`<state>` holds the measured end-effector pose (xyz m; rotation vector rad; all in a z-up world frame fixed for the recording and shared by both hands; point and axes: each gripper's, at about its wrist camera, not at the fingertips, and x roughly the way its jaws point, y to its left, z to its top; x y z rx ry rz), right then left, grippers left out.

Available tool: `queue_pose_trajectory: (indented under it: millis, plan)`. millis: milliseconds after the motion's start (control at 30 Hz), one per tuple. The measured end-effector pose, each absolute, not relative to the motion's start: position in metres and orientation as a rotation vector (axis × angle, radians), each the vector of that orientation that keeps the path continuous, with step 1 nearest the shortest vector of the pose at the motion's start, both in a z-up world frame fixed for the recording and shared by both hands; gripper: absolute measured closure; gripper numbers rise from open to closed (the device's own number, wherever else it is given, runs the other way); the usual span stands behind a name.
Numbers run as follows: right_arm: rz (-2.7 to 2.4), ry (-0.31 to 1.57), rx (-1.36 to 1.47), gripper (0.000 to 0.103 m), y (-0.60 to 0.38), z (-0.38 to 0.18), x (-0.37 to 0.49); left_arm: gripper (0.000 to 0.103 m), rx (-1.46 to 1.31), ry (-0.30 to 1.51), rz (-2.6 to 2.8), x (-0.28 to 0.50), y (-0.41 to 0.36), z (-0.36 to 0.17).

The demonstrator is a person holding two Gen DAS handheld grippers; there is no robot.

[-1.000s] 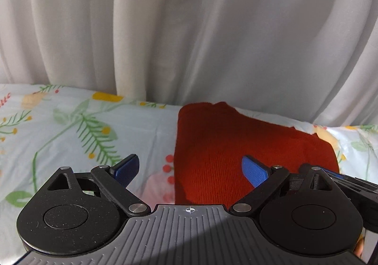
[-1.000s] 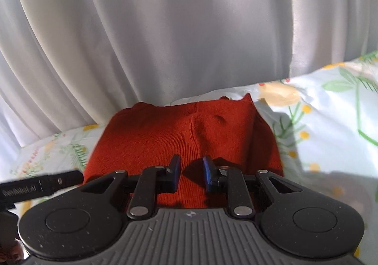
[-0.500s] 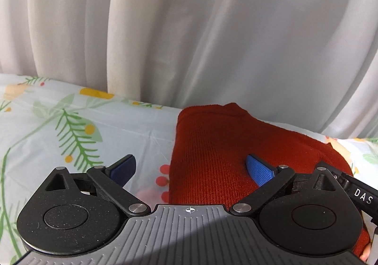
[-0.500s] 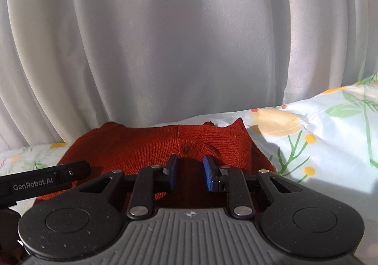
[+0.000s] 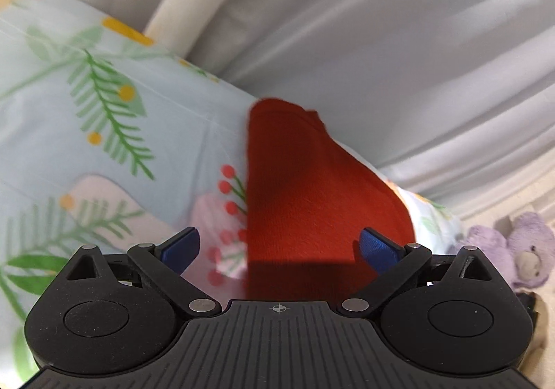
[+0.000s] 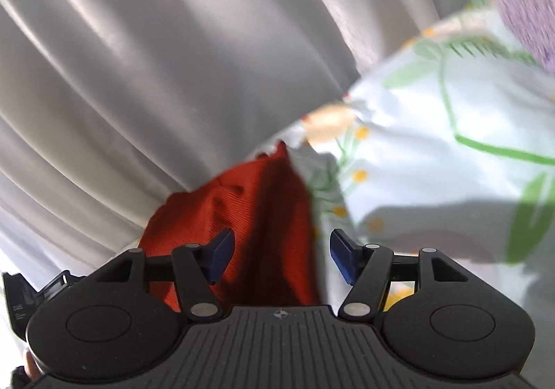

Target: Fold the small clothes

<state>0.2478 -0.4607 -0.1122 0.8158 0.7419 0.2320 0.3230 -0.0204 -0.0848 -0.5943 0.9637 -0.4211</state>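
Left wrist view: the left gripper point(image 5: 279, 247) points down at a slant, rolled, jaws spread wide and empty. A floral bedsheet point(image 5: 69, 146) meets white curtains point(image 5: 381, 42); a purple plush toy point(image 5: 513, 250) sits at right. The folded red knit garment point(image 5: 312, 198) lies on the sheet ahead between the pads, untouched.

Right wrist view: the right gripper point(image 6: 279, 257) is tilted too; its jaws have just been opening, released, with the garment's right edge ahead between them.

Folded garment point(image 5: 312, 188) on bedsheet point(image 5: 104, 153), curtain point(image 5: 381, 42) behind, seemingly plush toy point(image 5: 513, 250) at right
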Motion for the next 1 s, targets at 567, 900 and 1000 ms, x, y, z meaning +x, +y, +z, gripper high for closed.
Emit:
queue_pose_trajectory:
  millis: [567,900,1000]
  plan:
    - [0.38,0.891,0.935,0.048,-0.451,-0.131,0.292,0.02,-0.656,1.036,-0.514,0.34,-0.038,-0.1]
    - [0.385,0.869,0.948,0.073,-0.431,-0.129,0.295,0.056,-0.69,1.029,-0.485,0.335,-0.029,-0.097]
    - [0.387,0.833,0.882,0.076,-0.42,-0.113,0.29,0.058,-0.655,1.009,-0.499,0.328,-0.032,-0.084]
